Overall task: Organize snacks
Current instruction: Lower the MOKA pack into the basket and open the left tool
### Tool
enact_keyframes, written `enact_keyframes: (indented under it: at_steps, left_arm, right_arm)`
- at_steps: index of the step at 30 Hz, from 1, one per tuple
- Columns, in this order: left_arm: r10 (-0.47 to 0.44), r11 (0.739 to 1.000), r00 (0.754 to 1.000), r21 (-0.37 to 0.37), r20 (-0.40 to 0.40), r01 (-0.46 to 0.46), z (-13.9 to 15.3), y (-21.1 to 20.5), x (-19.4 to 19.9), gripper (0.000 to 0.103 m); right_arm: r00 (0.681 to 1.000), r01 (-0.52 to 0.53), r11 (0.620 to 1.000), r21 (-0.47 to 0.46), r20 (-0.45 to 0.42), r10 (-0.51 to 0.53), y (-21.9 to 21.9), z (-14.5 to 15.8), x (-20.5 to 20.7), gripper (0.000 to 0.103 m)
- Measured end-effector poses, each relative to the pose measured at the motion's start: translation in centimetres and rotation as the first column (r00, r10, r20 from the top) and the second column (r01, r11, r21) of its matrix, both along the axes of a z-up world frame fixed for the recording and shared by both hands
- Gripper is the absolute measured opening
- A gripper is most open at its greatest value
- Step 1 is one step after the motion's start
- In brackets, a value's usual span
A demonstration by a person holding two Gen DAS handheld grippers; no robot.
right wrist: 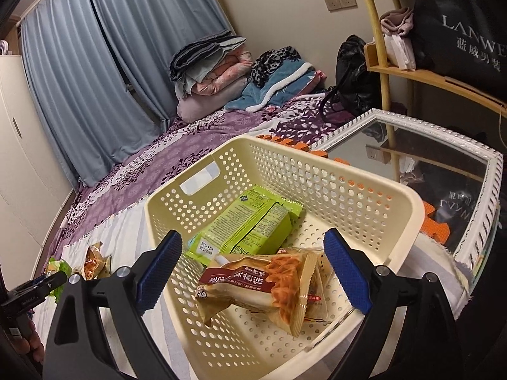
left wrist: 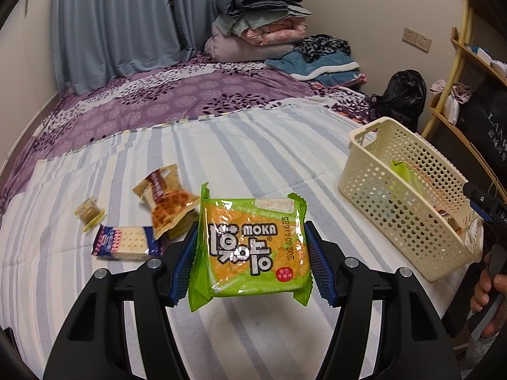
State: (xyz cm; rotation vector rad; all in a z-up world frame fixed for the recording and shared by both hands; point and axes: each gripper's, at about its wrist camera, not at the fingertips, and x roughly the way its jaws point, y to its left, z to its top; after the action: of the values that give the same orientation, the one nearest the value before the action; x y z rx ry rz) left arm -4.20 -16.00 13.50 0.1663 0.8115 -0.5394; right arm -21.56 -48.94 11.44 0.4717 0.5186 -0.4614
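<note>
My left gripper point(left wrist: 251, 226) is shut on a green and orange MOKA snack pack point(left wrist: 250, 253), which hangs above the striped sheet point(left wrist: 253, 158) with the blue pads pressing its two sides. A waffle pack point(left wrist: 171, 202), a cracker pack point(left wrist: 126, 242) and a small jelly cup point(left wrist: 88, 215) lie on the sheet to the left. The cream perforated basket point(left wrist: 396, 196) stands at the right. My right gripper point(right wrist: 253, 236) hovers open over the basket point(right wrist: 317, 158). Below its fingers, inside the basket, lie a brown waffle pack point(right wrist: 263, 285) and a green pack point(right wrist: 253, 221), neither one touched.
A white-framed mirror point(right wrist: 412, 164) lies just right of the basket. Behind it stand a wooden shelf point(right wrist: 427, 76) and a black bag point(right wrist: 351, 72). Folded blankets point(left wrist: 253, 28) are piled at the bed's far end by the blue curtains point(left wrist: 111, 25).
</note>
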Motion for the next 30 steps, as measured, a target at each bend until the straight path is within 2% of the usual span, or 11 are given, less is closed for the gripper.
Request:
enact_keyframes:
  at_steps: [11,20,30]
  left_arm:
    - [-0.154,0.988,0.988,0.007,0.023,0.154,1.2,-7.3,-1.0,0.065]
    - [-0.308,0.951,0.951,-0.016,0.034,0.308,2.4,-14.5,-2.7,0.065]
    - [-0.391,0.920,0.920,-0.039,0.010,0.391,2.3,-20.3,-3.5,0.065]
  right_arm:
    - [0.999,0.018,1.000,-0.001,0.029,-0.018,-1.3,0.2,-0.9,0.090]
    - [0.996,0.055,0.998,-0.033,0.065,-0.053,-2.3,1.0,-2.3,0.090]
    - [0.994,0.079,0.996,-0.037,0.076,-0.076,-3.5,1.1,-3.4,0.090]
